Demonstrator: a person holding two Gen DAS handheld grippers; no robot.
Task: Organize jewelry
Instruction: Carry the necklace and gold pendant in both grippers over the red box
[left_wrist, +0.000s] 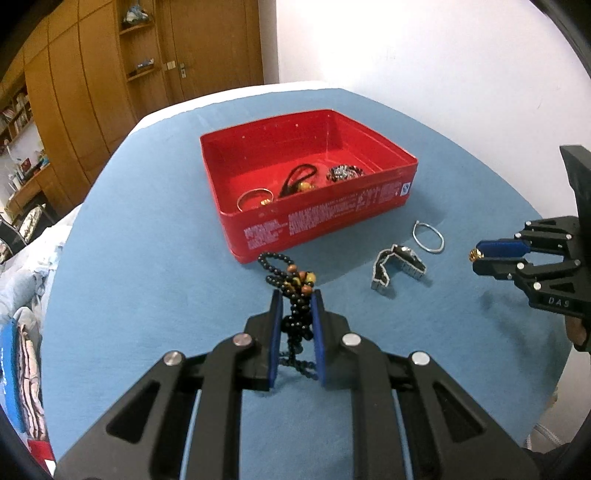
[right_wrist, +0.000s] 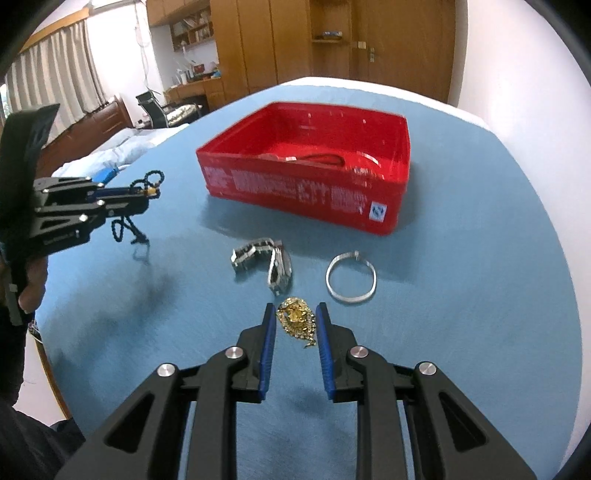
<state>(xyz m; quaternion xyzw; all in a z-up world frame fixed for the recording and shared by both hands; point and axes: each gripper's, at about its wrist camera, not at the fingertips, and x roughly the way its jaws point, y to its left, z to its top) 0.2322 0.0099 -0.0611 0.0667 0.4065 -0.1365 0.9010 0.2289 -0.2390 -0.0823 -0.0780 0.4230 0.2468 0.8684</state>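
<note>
A: Blue cloth covers the round surface (left_wrist: 147, 258), the biggest thing here, with wooden wardrobes (left_wrist: 92, 92) behind it.

B: And the container?

A: A red rectangular box (left_wrist: 317, 218) stands toward the far side, white print on its near wall. Inside lie a gold bangle (left_wrist: 255, 197), a dark cord loop with a gold bead (left_wrist: 299, 177) and a dark sparkly bracelet (left_wrist: 345, 172).

B: What are the two tools doing?

A: The left gripper (left_wrist: 297, 295) has its fingers pinching a black bead necklace (left_wrist: 291, 280) with brown and amber beads; loops stick out past the tips toward the box's near wall, and strands dangle below, clear of the cloth in the right wrist view. The right gripper (right_wrist: 295, 308) has its fingers nearly closed around a gold chain pendant (right_wrist: 297, 321); from the left wrist view the gold shows right at the pinched tips.

B: Anything loose on the cloth?

A: A silver watch (right_wrist: 264, 264) with a metal link band lies on its side between the box and the right gripper. Just beside it, apart from it, rests a thin silver bangle (right_wrist: 351, 278).
</note>
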